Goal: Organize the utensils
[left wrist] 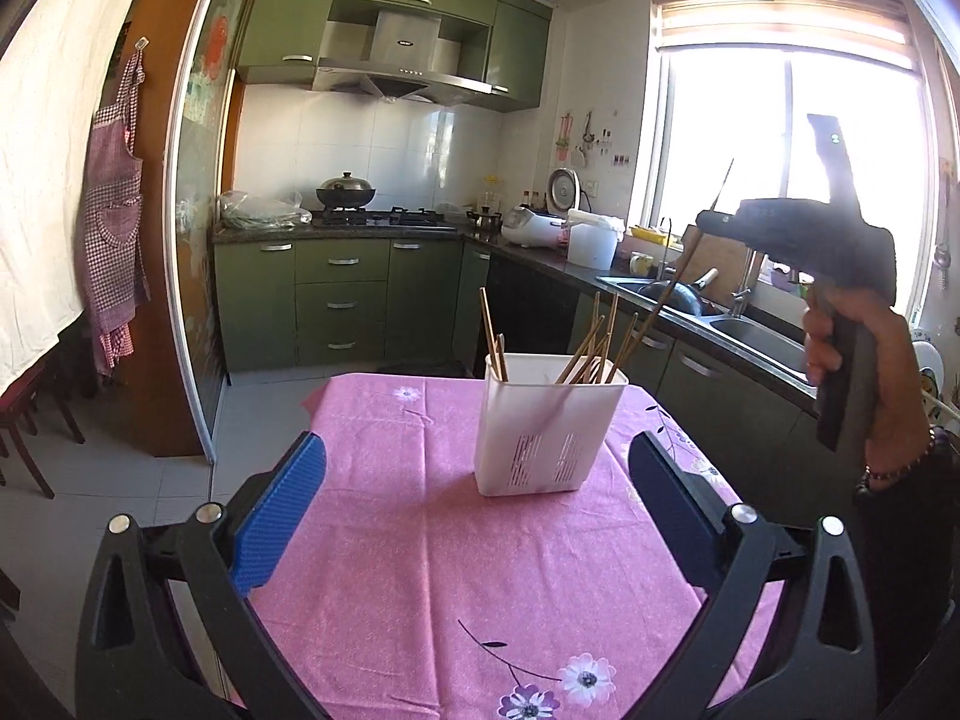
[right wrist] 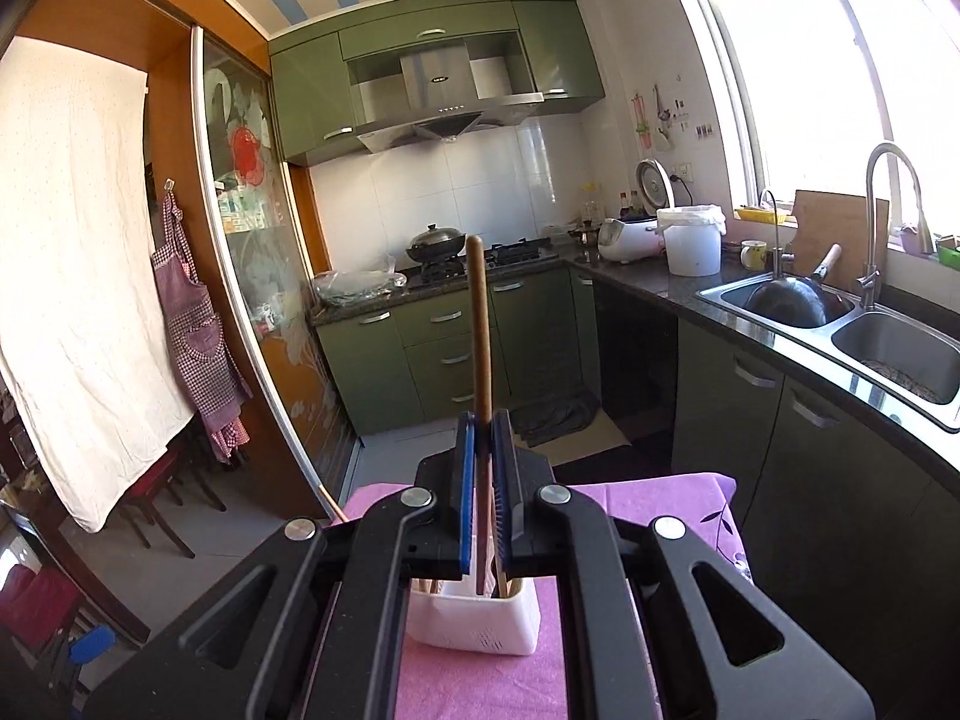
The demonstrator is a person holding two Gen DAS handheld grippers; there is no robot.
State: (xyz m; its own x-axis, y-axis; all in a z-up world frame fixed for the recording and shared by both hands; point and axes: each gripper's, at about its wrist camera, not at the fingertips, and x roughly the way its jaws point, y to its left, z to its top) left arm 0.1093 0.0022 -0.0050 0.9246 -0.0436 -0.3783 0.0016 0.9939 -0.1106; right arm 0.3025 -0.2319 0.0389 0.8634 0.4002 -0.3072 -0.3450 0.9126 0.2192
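My left gripper (left wrist: 474, 516) hangs low over the near part of the table (left wrist: 420, 600) with its jaws spread wide and nothing between them; beyond it, nearer the far edge, stands the white holder (left wrist: 540, 426) with chopsticks leaning inside; above that, my right gripper (right wrist: 483, 480) has its jaws pressed on a single wooden chopstick (right wrist: 478, 324), held upright over the holder. I judge this the sorting step; next I must lower it into a compartment without jostling the others.
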